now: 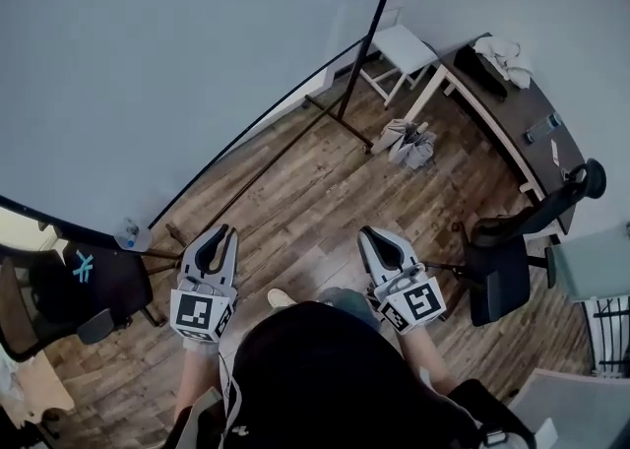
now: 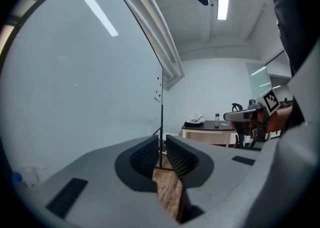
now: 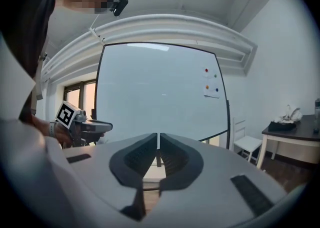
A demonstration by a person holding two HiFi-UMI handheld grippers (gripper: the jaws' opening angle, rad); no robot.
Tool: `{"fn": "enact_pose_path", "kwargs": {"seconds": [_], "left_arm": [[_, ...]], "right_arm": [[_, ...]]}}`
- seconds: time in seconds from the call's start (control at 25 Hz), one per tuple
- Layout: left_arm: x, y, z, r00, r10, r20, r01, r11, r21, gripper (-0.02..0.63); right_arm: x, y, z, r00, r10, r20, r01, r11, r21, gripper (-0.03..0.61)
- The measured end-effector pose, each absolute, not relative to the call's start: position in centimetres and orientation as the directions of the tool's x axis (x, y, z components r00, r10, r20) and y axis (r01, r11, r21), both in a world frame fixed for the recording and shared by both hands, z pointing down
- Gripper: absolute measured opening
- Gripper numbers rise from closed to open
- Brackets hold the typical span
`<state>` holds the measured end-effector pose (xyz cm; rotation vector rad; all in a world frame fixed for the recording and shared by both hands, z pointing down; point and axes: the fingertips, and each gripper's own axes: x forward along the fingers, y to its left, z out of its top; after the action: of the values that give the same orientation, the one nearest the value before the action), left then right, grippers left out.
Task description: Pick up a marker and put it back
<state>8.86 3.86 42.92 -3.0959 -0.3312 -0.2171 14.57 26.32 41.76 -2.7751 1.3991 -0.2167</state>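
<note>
One small pale item [image 1: 128, 233] with a blue spot sits at the lower left corner of the whiteboard [image 1: 148, 63], against its bottom edge. It is too small to tell whether it is the marker. No other marker can be made out on the board or its edges. The board surface is blank, apart from coloured magnets [image 3: 207, 70] near its upper right corner. The board stands on a dark stand [image 1: 340, 117] on the wood floor [image 1: 295, 201].

Left gripper [image 1: 228, 232]: held low in front of the person, jaws pointing forward at the board's lower edge, near the pale item but apart from it. Its jaws are drawn almost together, with a narrow slit between the ribbed pads. Nothing is between them; only the stand pole and floor show through.

Right gripper [image 1: 366, 233]: held level with the left one and well apart from it, also pointing forward at the board. Its jaws are pressed together to a hairline gap and hold nothing.

Each marker cube faces back towards the person. A desk [image 1: 522, 122] and a black chair [image 1: 497, 270] stand to the right, clear of both grippers.
</note>
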Motion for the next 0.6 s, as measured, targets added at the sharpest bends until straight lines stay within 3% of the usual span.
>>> {"fn": "enact_pose_path", "kwargs": {"seconds": [0.6], "left_arm": [[6.0, -9.0, 45.2, 0.954, -0.212, 0.213, -0.223, -0.974, 0.031, 0.041]], "right_arm": [[20.0, 4.9, 42.7, 0.108, -0.983, 0.149, -0.988, -0.124, -0.098, 0.028]]}}
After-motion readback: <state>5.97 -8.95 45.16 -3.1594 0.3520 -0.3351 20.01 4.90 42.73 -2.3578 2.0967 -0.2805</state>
